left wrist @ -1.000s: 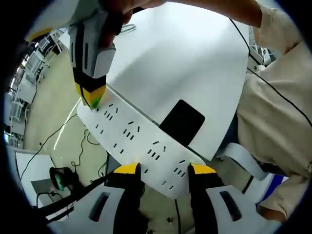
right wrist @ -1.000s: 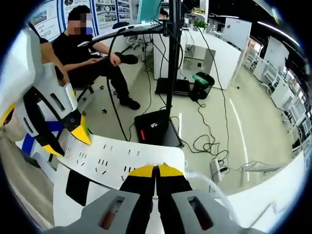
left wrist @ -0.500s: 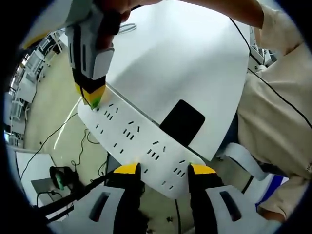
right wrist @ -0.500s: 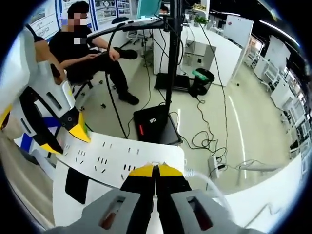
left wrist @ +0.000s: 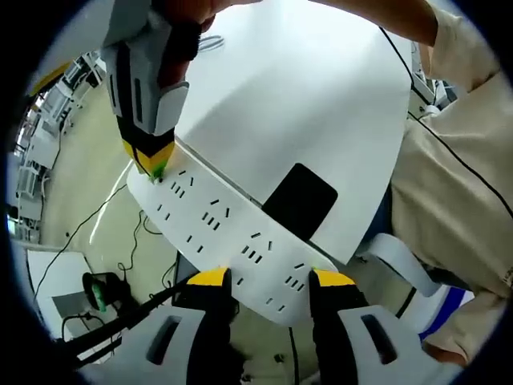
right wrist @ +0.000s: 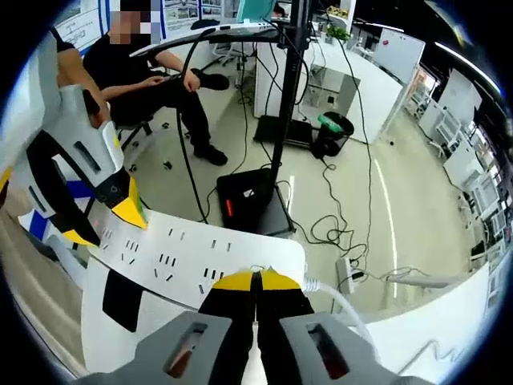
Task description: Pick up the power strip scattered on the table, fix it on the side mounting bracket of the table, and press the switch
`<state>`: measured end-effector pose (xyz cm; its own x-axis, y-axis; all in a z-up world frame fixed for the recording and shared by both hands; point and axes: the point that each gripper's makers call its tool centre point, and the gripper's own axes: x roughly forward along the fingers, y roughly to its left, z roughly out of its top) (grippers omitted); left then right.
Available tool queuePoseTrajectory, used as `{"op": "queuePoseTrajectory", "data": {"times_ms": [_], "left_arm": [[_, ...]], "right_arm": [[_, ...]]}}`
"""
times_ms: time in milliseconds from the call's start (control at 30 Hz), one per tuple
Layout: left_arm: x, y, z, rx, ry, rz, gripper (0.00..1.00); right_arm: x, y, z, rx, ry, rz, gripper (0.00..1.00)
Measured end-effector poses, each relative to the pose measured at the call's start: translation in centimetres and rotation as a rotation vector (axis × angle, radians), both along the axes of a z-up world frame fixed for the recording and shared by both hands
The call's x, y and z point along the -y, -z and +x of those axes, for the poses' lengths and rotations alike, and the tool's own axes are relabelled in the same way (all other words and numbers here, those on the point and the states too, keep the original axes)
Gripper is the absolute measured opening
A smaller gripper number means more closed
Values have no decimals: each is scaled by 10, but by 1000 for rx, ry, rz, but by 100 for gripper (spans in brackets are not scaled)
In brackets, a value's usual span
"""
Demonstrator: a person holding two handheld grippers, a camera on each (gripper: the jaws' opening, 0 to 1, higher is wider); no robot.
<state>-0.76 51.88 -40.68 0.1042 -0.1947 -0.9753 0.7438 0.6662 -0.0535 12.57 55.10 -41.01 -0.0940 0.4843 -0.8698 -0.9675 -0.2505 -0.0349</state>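
A white power strip (left wrist: 224, 233) lies along the edge of the white table (left wrist: 304, 96), beside a black mounting bracket (left wrist: 300, 200). My left gripper (left wrist: 271, 278) is shut on the strip's near end, one yellow tip on each long side. My right gripper (left wrist: 151, 160) comes down from the upper left, its tips touching the strip's far end where a green glow shows. In the right gripper view, my right gripper (right wrist: 256, 281) is shut, tips pressed on the power strip (right wrist: 184, 253) where its white cable (right wrist: 337, 297) leaves. The left gripper (right wrist: 100, 226) holds the other end, next to the bracket (right wrist: 122, 298).
Beyond the table edge is open floor with loose cables (right wrist: 345, 233). A black stand (right wrist: 284, 104) with a boxy base (right wrist: 252, 208) is close by, and a seated person (right wrist: 152, 80) is behind it. A person's beige sleeve (left wrist: 457, 160) fills the right side.
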Motion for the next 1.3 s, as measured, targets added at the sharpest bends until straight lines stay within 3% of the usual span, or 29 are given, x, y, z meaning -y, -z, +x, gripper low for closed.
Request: {"op": "queuePoseTrajectory", "data": {"times_ms": [433,700,767,1033,1300], "left_arm": [[2,1,1,-15,-6,27,43],[-9,1,10,-32,6,41,43],[-17,1,16,-34,6,42,43],[-8,-1,11,-34,7,44,43],[1,-2,4,-33,5,45,43]], "right_arm": [[1,-1,0,-28,35,5,0],[6,-7,-4,-68,46,18,0],[7,-9,-5,-73,50,43,0],[16,-11,-9,-102,76,84,0],[13,-28,-17,-137,81,174,0]]}}
